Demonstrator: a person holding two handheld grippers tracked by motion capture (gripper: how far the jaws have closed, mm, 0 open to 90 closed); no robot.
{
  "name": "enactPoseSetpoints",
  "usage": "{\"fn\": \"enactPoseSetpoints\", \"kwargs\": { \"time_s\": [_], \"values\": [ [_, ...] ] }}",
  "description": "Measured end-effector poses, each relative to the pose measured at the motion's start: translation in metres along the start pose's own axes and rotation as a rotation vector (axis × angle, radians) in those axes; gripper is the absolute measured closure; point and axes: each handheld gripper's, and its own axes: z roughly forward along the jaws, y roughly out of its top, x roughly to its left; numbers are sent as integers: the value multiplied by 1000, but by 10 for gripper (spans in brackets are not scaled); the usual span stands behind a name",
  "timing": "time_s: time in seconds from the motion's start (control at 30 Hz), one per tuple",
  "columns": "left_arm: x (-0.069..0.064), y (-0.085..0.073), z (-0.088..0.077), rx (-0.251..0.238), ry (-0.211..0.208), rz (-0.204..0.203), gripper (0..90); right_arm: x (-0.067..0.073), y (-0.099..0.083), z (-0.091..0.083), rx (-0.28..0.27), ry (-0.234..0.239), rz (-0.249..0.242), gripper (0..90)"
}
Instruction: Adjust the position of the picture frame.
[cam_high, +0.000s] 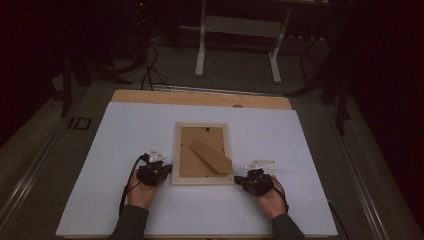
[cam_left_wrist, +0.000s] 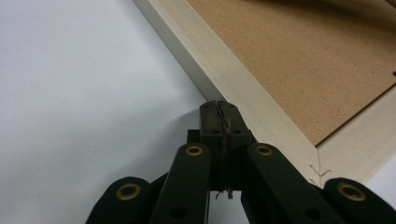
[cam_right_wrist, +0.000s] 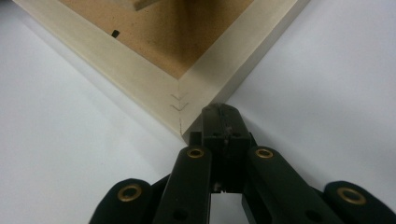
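Trouble, as I judge it, starts on the left: the left gripper (cam_left_wrist: 218, 108), jaws clenched on nothing, rests its closed tip against the outer edge of the pale wooden picture frame (cam_high: 202, 154) near its near-left corner. A push there with no grip could skate the frame across the white table sheet (cam_high: 125, 150) or twist it instead of lifting it.

Frame itself lies face down in the middle of the sheet, brown fibreboard backing (cam_high: 195, 150) up, with its brown cardboard easel stand (cam_high: 211, 156) lying slantwise across it. That stand looks loose enough to swing or catch if the frame is tipped.

At the right, the right gripper (cam_right_wrist: 220, 110), likewise clenched and empty, meets the near-right corner by the stapled mitre joint (cam_right_wrist: 178, 103). Uneven pressure from the two tips could rotate the frame or let a tip slide off.
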Motion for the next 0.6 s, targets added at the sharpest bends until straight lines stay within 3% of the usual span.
{"fn": "enactPoseSetpoints", "kwargs": {
  "time_s": [0.07, 0.37, 0.6],
  "values": [
    [4, 1, -1, 5, 0, 15, 900, 1, 0, 0, -2, 3, 1, 900],
    [20, -1, -8, 3, 9, -51, 900, 22, 0, 7, -1, 54, -73, 900],
    [25, -3, -24, -22, 43, -61, 900, 37, 4, 14, -1, 91, -121, 900]
  ]
}}
